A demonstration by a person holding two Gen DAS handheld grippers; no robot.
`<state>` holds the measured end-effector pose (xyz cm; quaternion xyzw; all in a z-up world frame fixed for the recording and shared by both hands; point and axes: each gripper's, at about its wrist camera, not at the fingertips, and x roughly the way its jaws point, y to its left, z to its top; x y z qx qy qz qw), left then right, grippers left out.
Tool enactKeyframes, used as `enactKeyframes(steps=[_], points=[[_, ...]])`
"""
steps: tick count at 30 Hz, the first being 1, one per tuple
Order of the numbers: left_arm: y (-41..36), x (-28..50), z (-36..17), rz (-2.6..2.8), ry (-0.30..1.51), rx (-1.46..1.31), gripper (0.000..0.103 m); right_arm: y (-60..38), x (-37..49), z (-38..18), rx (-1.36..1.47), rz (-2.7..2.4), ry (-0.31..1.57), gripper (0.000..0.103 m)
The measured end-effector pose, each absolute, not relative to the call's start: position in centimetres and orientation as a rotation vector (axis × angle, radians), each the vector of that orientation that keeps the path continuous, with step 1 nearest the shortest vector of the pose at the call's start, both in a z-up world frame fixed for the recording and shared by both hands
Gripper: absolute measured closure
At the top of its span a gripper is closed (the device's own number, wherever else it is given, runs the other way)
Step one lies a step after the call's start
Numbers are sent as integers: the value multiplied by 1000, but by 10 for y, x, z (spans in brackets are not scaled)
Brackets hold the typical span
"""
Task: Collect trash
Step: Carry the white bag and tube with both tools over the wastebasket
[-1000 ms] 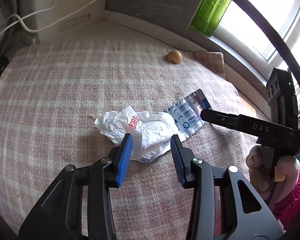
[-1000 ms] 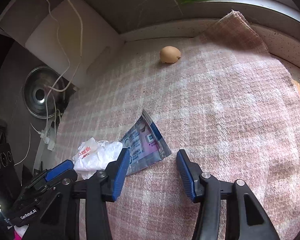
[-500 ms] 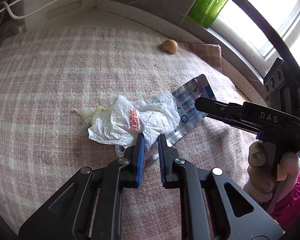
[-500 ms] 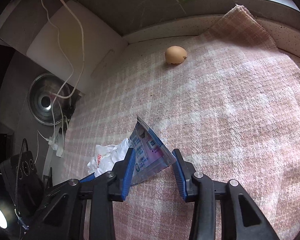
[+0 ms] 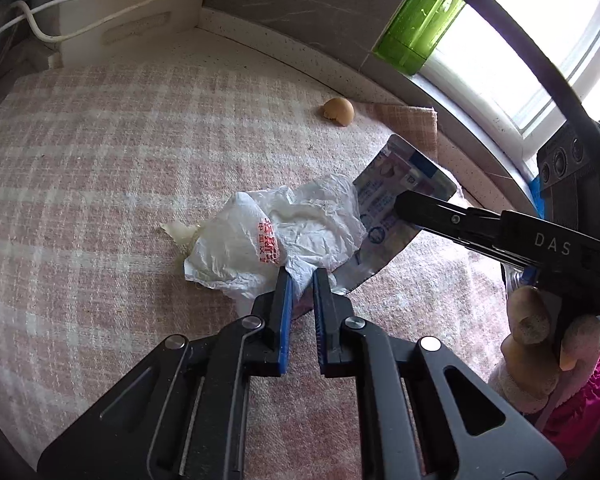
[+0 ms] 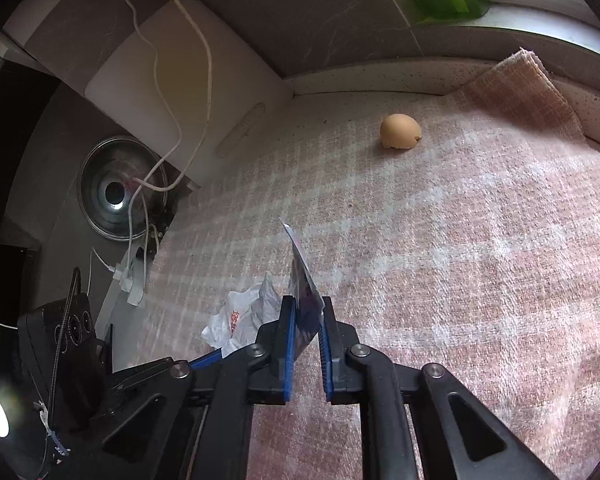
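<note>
A crumpled white plastic bag [image 5: 276, 236] with red print lies on the pink checked cloth [image 5: 100, 168]. My left gripper [image 5: 300, 276] is shut on its near edge. A silver-blue foil wrapper [image 5: 396, 196] stands tilted up beside the bag; my right gripper [image 6: 305, 306] is shut on it, and the wrapper [image 6: 300, 276] shows edge-on between its fingers. The bag also shows in the right wrist view [image 6: 240, 316]. A brown eggshell [image 5: 338, 111] lies at the cloth's far side, apart from both grippers, and also shows in the right wrist view [image 6: 400, 131].
A green bottle [image 5: 416, 28] stands on the window sill at the back right. White cables [image 6: 172, 60] hang over a white board at the back left. A metal pot lid [image 6: 118, 190] leans left of the cloth. A small pale scrap [image 5: 180, 232] lies by the bag.
Both grippers went from open to shut: the left closed on the bag's edge, the right closed on the wrapper and tipped it up off the cloth.
</note>
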<state>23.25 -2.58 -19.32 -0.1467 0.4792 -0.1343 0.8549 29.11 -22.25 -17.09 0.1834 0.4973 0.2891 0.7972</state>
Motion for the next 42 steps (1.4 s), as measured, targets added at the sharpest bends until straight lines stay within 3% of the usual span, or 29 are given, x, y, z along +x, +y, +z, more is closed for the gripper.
enactKeyframes(steps=[5, 24, 42], points=[[-6, 219, -175, -267, 971, -330, 96, -220, 280, -147, 375, 647, 1021, 103], [48, 114, -125, -113, 871, -322, 96, -221, 222, -97, 321, 651, 957, 103], [59, 19, -129, -62, 890, -257, 96, -196, 135, -75, 287, 728, 975, 103]])
